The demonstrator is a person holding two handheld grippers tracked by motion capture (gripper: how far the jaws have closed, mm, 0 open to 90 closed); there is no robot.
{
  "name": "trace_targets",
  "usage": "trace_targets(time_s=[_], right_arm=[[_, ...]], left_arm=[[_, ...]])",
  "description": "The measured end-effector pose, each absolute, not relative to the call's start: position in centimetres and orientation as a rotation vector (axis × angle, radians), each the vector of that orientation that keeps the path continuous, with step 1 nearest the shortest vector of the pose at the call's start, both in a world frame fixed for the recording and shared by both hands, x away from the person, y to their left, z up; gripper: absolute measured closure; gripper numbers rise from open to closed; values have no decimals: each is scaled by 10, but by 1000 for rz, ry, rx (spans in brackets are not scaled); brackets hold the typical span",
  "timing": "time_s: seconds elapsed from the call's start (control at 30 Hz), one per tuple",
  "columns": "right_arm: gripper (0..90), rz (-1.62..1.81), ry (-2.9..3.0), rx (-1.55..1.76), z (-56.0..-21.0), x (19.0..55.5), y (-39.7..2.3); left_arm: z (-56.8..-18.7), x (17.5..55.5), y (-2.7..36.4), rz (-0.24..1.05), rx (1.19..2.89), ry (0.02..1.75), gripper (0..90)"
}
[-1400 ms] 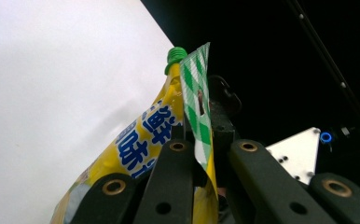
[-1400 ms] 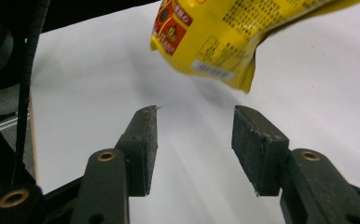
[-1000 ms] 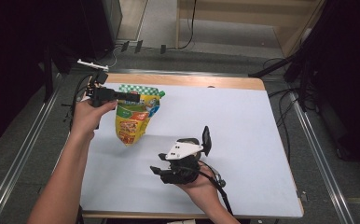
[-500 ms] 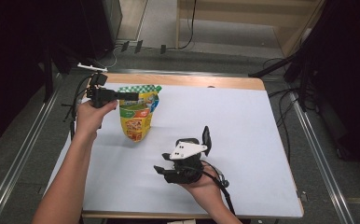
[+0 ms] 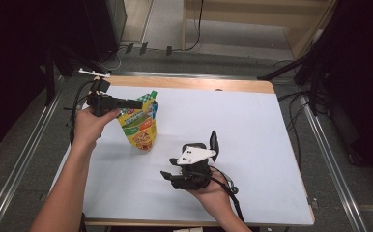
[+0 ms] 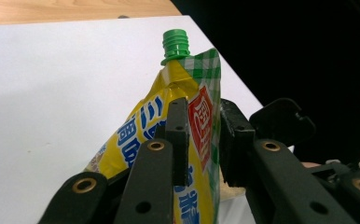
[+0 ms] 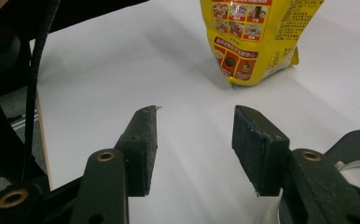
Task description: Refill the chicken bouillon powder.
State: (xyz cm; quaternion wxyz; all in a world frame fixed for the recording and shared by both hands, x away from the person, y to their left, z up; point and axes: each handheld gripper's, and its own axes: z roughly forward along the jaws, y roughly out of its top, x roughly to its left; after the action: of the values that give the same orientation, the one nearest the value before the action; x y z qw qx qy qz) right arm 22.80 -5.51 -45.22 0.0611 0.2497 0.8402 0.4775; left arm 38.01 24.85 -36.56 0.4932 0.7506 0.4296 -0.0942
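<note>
Yellow spout pouch upright on the white table, near its far-left corner.

The left gripper has just been easing its jaws apart around the pouch top; one pad looks clear, though it's hard to judge. The right gripper rests apart, jaws spread, empty.

Surface: we see a white rectangular sheet covering a wooden-edged table.
On it: we see one yellow plastic spouted pouch, standing upright.

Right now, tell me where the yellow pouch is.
In the high view, the yellow pouch stands upright at the table's left, its top between the left gripper's jaws.
</note>
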Motion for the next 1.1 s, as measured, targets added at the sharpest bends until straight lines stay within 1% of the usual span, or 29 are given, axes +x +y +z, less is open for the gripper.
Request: trace_targets(time_s=[0.3, 0.47, 0.6, 0.7, 0.9, 1.0, 1.1], right_arm=[[514, 1443, 2537, 759, -452, 228, -56], [515, 1444, 2538, 756, -451, 228, -56], [514, 1446, 2534, 755, -450, 228, -57], [517, 1454, 2525, 759, -449, 229, -59], [520, 1453, 2527, 767, -446, 230, -62], [521, 1457, 2521, 769, -445, 231, -64], [524, 1460, 2516, 777, -443, 232, -66]], left_arm=[[-360, 374, 246, -214, 1809, 1057, 664], [-353, 370, 247, -209, 1805, 1059, 635], [-348, 366, 249, -184, 1803, 1064, 595], [-346, 365, 252, -194, 1809, 1075, 565], [-343, 363, 263, -166, 1794, 1090, 533], [-342, 363, 267, -153, 1789, 1099, 534], [-341, 362, 271, -112, 1785, 1109, 533]])
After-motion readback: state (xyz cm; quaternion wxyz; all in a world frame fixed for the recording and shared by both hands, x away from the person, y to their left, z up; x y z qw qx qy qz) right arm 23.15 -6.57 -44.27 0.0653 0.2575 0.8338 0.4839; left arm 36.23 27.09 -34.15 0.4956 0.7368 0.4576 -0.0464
